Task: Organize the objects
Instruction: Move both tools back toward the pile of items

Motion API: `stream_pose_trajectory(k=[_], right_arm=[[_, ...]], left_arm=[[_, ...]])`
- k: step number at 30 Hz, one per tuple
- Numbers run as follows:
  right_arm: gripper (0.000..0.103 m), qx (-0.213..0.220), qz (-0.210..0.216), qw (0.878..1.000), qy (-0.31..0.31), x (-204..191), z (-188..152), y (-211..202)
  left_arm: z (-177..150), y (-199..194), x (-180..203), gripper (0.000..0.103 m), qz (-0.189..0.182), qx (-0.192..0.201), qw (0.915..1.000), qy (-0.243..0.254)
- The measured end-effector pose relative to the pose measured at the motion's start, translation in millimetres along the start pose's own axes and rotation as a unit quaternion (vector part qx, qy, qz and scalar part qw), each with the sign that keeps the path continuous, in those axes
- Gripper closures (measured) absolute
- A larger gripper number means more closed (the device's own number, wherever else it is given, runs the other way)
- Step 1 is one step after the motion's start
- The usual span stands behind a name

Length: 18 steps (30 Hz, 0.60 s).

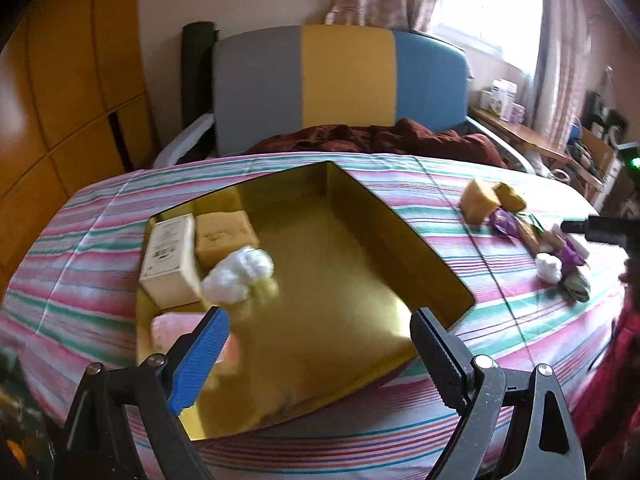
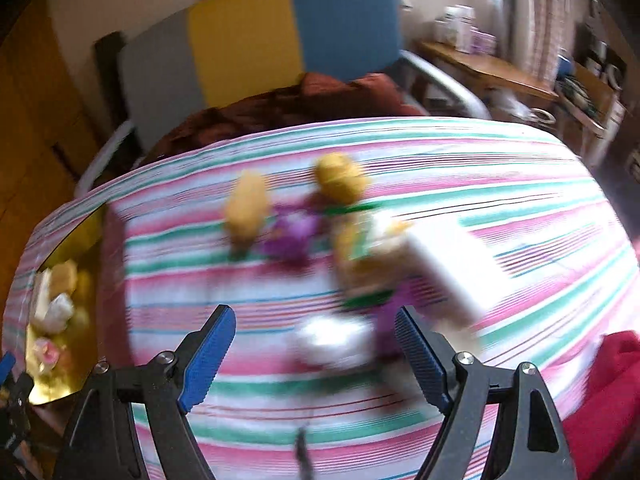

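Left gripper [image 1: 320, 344] jaws wide, nothing between — right gripper [image 2: 316, 344] likewise, angled down.

Black-framed left tongs [image 1: 320, 344] and right tongs [image 2: 316, 350] carry ribbed blue pads and silver screws.

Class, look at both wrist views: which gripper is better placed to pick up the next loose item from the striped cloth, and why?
Right. The right gripper hangs open directly over the pile of loose items, with a white wad between its fingers. The left gripper, also open and empty, hovers over the gold tray, away from the pile.
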State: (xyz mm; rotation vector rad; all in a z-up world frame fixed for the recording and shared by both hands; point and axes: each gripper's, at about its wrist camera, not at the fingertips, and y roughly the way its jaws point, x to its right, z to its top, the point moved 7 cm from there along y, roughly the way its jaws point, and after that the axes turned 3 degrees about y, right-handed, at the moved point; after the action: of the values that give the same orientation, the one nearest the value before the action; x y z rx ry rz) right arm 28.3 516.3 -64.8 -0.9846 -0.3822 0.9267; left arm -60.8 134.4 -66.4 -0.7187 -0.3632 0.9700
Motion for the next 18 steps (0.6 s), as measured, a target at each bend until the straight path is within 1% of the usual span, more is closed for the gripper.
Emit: stream_pose_trajectory(k=[4, 6, 8, 12, 18], right_arm=[[0.018, -0.033, -0.028, 0.999, 0.012, 49.6, 20.5, 13.1], [0.018, -0.046, -0.037, 0.998, 0.02, 66.3, 24.8, 21.9], [0.018, -0.059, -0.038, 0.997, 0.027, 77.9, 26.8, 32.1], [0.018, -0.078, -0.039, 0.996, 0.023, 87.3, 28.5, 46.8], [0.018, -0.098, -0.044, 0.994, 0.0, 89.1, 30.2, 62.0]], left_arm=[[5.0, 6.7, 25.9, 0.011, -0.03, -0.005, 0.9992, 0.025], [8.2, 9.3, 41.6, 0.011, -0.049, -0.006, 0.998, 0.038], [11.5, 10.5, 57.3, 0.011, -0.069, -0.007, 0.9961, 0.055], [19.2, 14.8, 84.2, 0.011, -0.093, -0.007, 0.9924, 0.079], [22.7, 26.0, 114.9, 0.011, -0.122, -0.021, 0.9874, 0.099]])
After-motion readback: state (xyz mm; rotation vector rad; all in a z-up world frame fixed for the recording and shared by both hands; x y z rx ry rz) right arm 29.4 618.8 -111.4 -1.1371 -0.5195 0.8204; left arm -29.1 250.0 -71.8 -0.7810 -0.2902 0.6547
